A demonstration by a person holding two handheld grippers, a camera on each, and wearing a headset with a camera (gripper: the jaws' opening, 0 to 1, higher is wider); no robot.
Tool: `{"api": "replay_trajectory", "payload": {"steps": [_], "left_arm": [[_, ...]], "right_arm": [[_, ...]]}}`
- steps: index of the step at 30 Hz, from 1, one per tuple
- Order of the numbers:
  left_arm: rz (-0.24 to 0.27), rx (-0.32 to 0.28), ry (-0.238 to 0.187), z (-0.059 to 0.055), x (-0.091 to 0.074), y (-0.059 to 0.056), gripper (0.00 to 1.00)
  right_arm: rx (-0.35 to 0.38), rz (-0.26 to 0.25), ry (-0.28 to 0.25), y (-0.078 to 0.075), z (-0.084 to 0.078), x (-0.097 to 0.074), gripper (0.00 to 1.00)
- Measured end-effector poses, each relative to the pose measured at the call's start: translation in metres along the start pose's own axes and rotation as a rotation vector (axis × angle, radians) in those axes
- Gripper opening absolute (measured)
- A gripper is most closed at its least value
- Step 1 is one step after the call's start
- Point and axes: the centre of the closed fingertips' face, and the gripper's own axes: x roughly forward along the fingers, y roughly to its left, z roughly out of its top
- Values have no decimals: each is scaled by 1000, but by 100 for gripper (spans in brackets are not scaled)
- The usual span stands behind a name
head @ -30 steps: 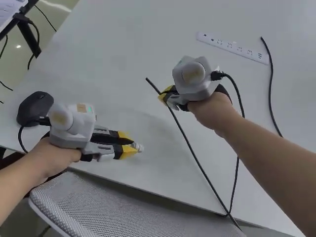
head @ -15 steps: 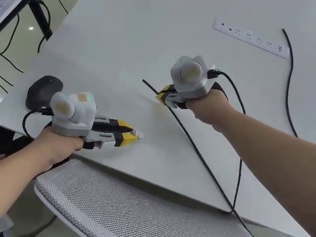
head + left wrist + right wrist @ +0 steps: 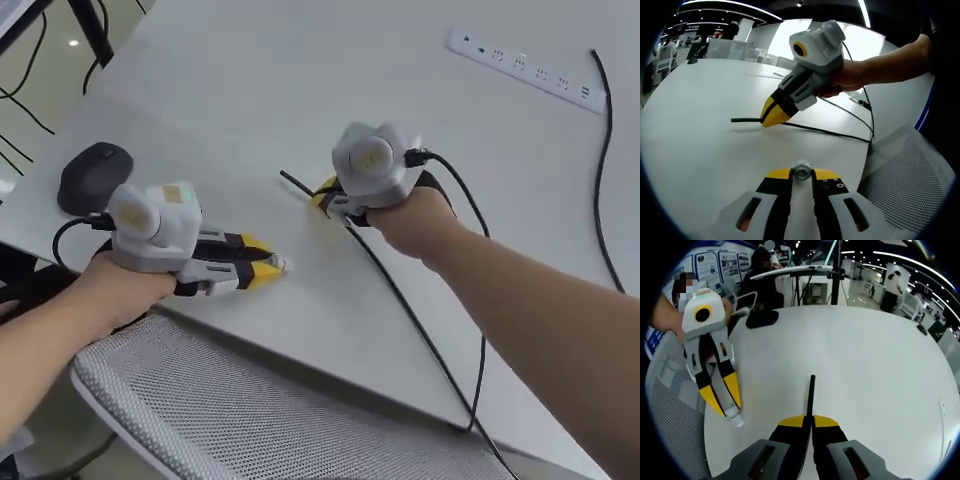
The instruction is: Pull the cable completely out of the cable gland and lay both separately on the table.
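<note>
cable (image 3: 811, 395) in right tongs (image 3: 809, 419) now nearer the table (image 3: 250, 80).

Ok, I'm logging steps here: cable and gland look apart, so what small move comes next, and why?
Probably lower the left gripper and open it to set the cable gland on the table: the right gripper holds the cable apart from it.
</note>
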Motion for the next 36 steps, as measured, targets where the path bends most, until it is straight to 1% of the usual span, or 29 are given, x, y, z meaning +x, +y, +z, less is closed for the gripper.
{"api": "replay_trajectory", "payload": {"steps": [2, 3, 8, 13, 17, 20, 23, 26, 30, 33, 36], "left_arm": [[8, 9, 7, -1, 0, 1, 16], [5, 3, 8, -2, -1, 1, 16], [8, 6, 9, -2, -1, 2, 16], [11, 10, 10, -4, -3, 3, 16], [17, 25, 33, -9, -3, 5, 16], [14, 27, 36, -10, -3, 4, 16], [15, 44, 53, -12, -2, 4, 16], [13, 51, 52, -11, -2, 4, 16], [6, 55, 52, -12, -1, 2, 19], [11, 49, 47, -11, -2, 4, 21], [9, 48, 42, -10, -2, 3, 21]], "right_arm": [[1, 3, 1, 1, 0, 1, 0], [1, 4, 2, 1, -1, 1, 0], [-3, 4, 12, 0, -4, 5, 0], [-9, 4, 12, -1, -2, 6, 1], [-29, -4, 25, -1, -2, 8, 2], [-50, -10, 32, -2, -2, 10, 2], [-39, -12, 33, -4, -3, 11, 3], [-50, -16, 36, -4, -3, 11, 3], [-46, -20, 41, -5, -3, 12, 3], [-52, -29, 47, -8, -3, 13, 6], [-47, -36, 51, -9, -4, 12, 8]]}}
